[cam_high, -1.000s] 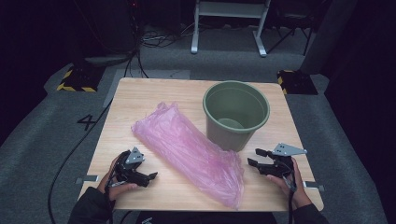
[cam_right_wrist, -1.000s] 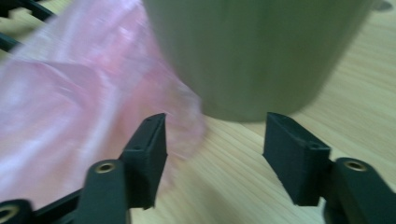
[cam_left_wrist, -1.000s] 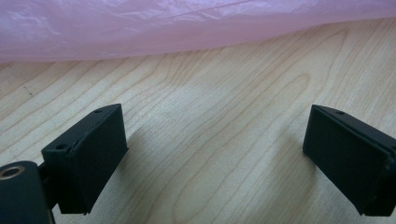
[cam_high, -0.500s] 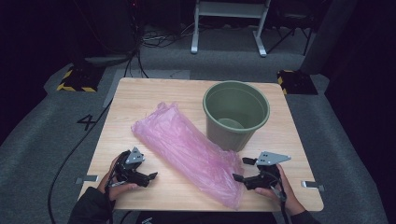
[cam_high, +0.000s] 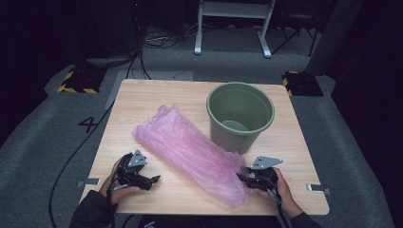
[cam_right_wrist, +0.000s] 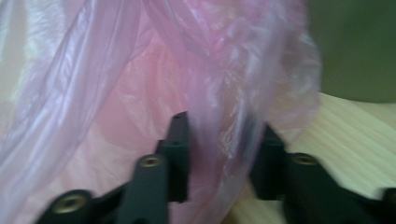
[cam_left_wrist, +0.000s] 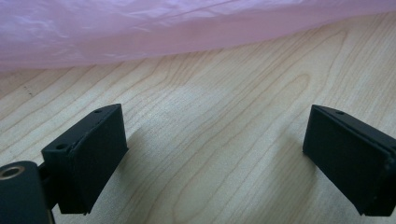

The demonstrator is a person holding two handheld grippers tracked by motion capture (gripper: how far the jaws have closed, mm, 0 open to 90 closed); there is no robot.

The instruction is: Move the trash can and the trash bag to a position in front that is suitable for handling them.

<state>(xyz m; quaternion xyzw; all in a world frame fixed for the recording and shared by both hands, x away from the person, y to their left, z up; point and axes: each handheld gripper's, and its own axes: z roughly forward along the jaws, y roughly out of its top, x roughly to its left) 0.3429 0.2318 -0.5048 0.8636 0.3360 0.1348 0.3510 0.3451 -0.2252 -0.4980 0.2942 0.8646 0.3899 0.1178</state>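
A long pink plastic bag (cam_high: 192,152) lies slantwise across the wooden table (cam_high: 152,102), running from the middle left of the high view down to the lower right, where its crumpled end reaches almost to the table's near edge. Just to the upper right of it stands a green bucket (cam_high: 240,116), upright, its side touching the bag's film. The right gripper (cam_high: 247,179) sits at the lower right, pushed into that crumpled end — in the right gripper view a bunched fold of the pink film (cam_right_wrist: 219,116) stands between its two black jaws, which have just been closing; whether the pads already press the film I cannot tell, the picture being blurred. The left gripper (cam_high: 153,180) rests at the lower left, near the bag's long edge but apart from it, its jaws spread wide over bare wood, with nothing between them.
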